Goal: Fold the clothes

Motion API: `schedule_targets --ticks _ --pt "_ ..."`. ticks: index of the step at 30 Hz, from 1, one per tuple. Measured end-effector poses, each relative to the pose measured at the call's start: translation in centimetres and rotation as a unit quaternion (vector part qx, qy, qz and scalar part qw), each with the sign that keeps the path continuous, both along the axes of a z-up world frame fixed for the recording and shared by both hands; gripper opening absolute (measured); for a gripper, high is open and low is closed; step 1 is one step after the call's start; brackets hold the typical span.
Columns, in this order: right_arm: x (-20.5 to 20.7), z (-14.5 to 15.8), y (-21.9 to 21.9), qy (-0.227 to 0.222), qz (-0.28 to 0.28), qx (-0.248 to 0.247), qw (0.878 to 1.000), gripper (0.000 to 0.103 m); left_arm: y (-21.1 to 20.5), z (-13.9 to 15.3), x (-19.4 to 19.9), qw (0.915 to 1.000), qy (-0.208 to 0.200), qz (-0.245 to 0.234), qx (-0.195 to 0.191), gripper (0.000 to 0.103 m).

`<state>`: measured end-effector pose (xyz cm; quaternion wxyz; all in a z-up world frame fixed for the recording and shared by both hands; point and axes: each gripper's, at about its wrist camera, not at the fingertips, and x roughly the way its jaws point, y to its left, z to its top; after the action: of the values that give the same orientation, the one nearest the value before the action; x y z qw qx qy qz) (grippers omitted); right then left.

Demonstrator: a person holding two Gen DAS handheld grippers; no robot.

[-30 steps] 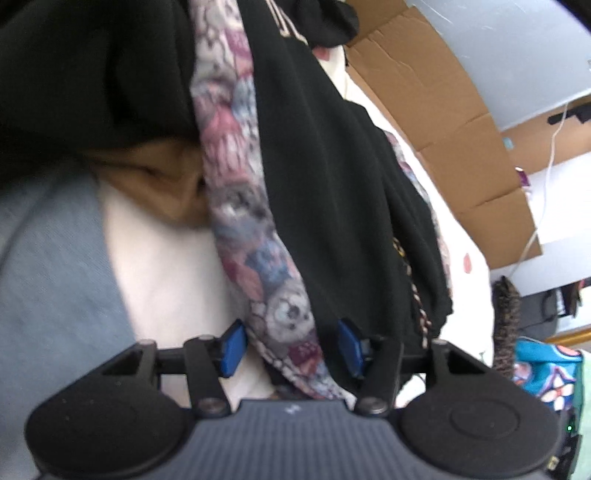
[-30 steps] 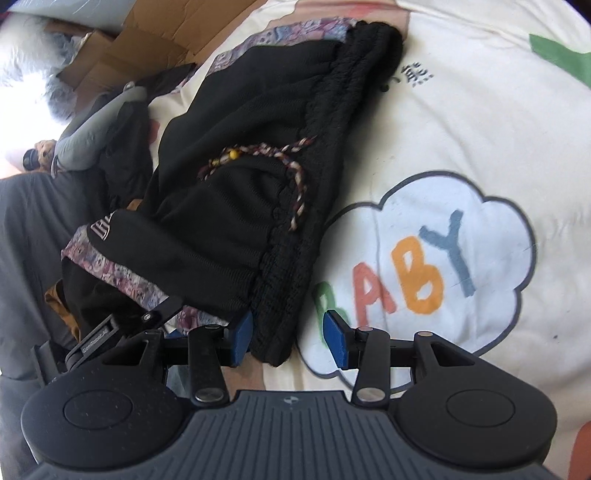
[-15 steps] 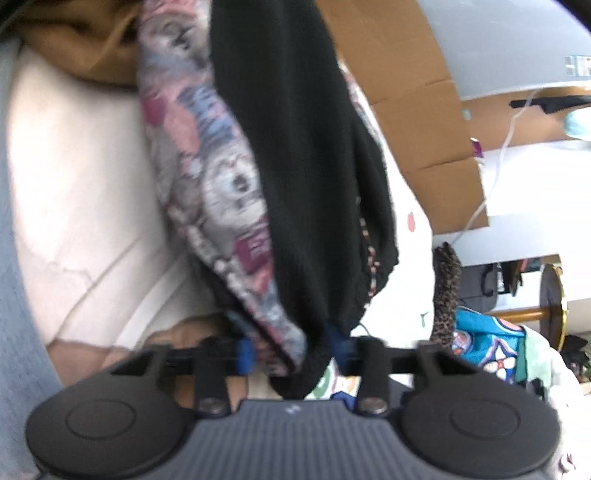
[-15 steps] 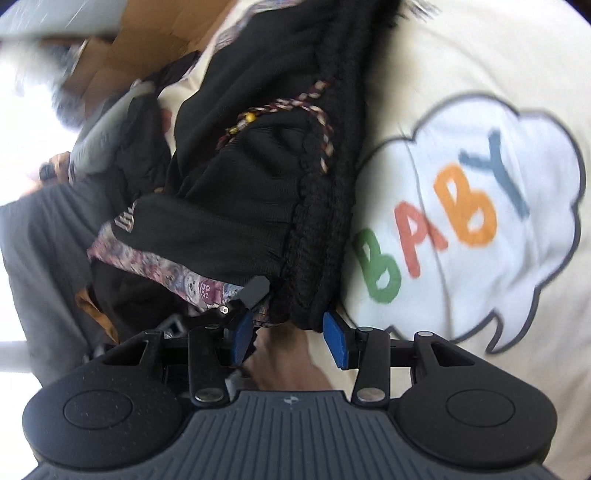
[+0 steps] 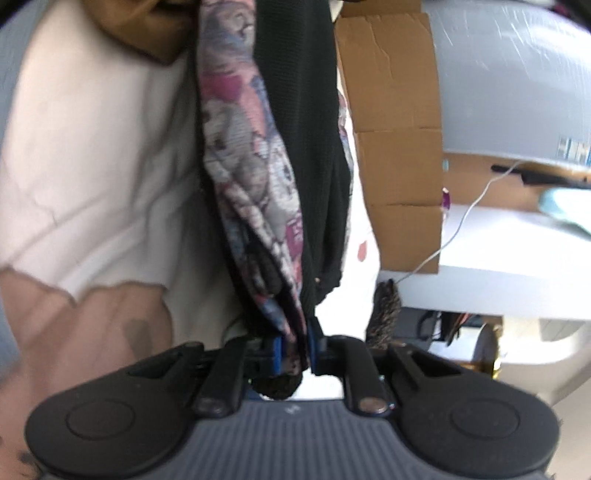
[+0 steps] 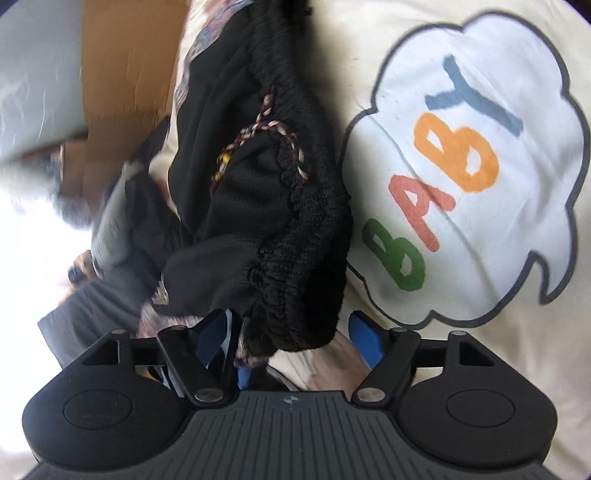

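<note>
A black garment [image 5: 303, 129] with a pink and grey patterned lining [image 5: 240, 147] hangs stretched away from my left gripper [image 5: 295, 350]. That gripper is shut on the garment's bunched edge. In the right wrist view the same black garment [image 6: 258, 184] lies on the bedding, showing its gathered elastic waistband [image 6: 306, 229] and a braided cord [image 6: 266, 129]. My right gripper [image 6: 290, 336] is open, and the end of the waistband sits between its blue fingers [image 6: 364, 339] without being clamped.
The cream blanket [image 6: 424, 55] carries a cloud print reading BABY [image 6: 461, 166]. Cardboard sheets [image 5: 391, 110] stand behind the bed, with a white cable [image 5: 465, 221] beside them. A brown garment [image 5: 147, 29] and grey clothing [image 6: 110, 229] lie nearby.
My left gripper has shut on the garment's edge and lifted it, so the cloth now hangs taut. The right gripper has moved in around the waistband end and stays open.
</note>
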<state>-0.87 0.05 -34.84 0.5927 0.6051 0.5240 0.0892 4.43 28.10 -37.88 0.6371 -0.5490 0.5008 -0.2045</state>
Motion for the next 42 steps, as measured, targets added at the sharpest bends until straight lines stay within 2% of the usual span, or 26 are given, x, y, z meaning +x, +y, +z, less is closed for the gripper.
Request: schedule_targets --ticks 4,6,7,10,11,12,15,18,20,22,24,32,38,42 --pt "0.5 -0.4 0.7 0.008 -0.025 0.008 1.000 0.080 -0.4 0.3 -0.6 0.9999 0.007 0.002 -0.013 0.012" --pt "0.6 -0.7 0.8 0.016 -0.045 0.013 0.999 0.075 0.8 0.8 -1.2 0.9999 0.005 0.001 -0.013 0.012" --pt "0.6 -0.8 0.9 0.021 -0.053 0.017 0.998 0.070 0.7 1.0 -1.3 1.0000 0.003 0.000 -0.008 0.012" --pt "0.7 -0.9 1.2 0.050 -0.066 0.011 0.997 0.046 0.9 1.8 -1.5 0.9996 -0.006 -0.004 0.028 0.012" --pt "0.8 -0.8 1.3 0.052 -0.061 0.007 0.997 0.033 1.1 2.1 -1.4 0.9991 -0.008 -0.003 0.042 0.012" --pt "0.9 -0.7 1.4 0.052 -0.055 0.000 0.997 0.026 1.3 2.4 -1.3 0.9984 -0.010 -0.001 0.055 0.013" --pt "1.4 0.2 1.6 0.037 -0.034 -0.025 0.998 0.020 2.0 3.2 -1.2 0.9952 -0.014 0.003 0.096 0.018" --pt "1.9 0.9 1.7 0.026 -0.011 -0.049 0.998 0.018 2.7 4.0 -1.0 0.9903 -0.019 0.008 0.137 0.029" --pt "2.0 1.4 1.5 0.020 0.011 -0.063 0.998 0.018 3.2 4.6 -0.8 0.9861 -0.022 0.011 0.165 0.041" --pt "2.2 1.9 1.1 0.013 0.044 -0.077 0.996 0.017 3.6 5.1 -0.7 0.9811 -0.025 0.014 0.192 0.046" --pt "2.3 2.5 0.0 0.006 0.073 -0.094 0.993 0.017 4.1 5.7 -0.6 0.9753 -0.028 0.017 0.218 0.047" --pt "3.2 4.2 -6.6 0.005 0.150 -0.191 0.970 0.015 7.2 6.7 -1.7 0.9631 -0.024 0.045 0.264 0.047" --pt "4.7 5.7 -12.0 -0.004 0.192 -0.252 0.949 0.015 7.4 7.3 -2.1 0.9598 -0.021 0.035 0.278 0.047" --pt "5.6 6.5 -14.8 -0.011 0.232 -0.286 0.930 0.015 8.0 7.8 -2.8 0.9610 -0.033 0.016 0.274 0.047"
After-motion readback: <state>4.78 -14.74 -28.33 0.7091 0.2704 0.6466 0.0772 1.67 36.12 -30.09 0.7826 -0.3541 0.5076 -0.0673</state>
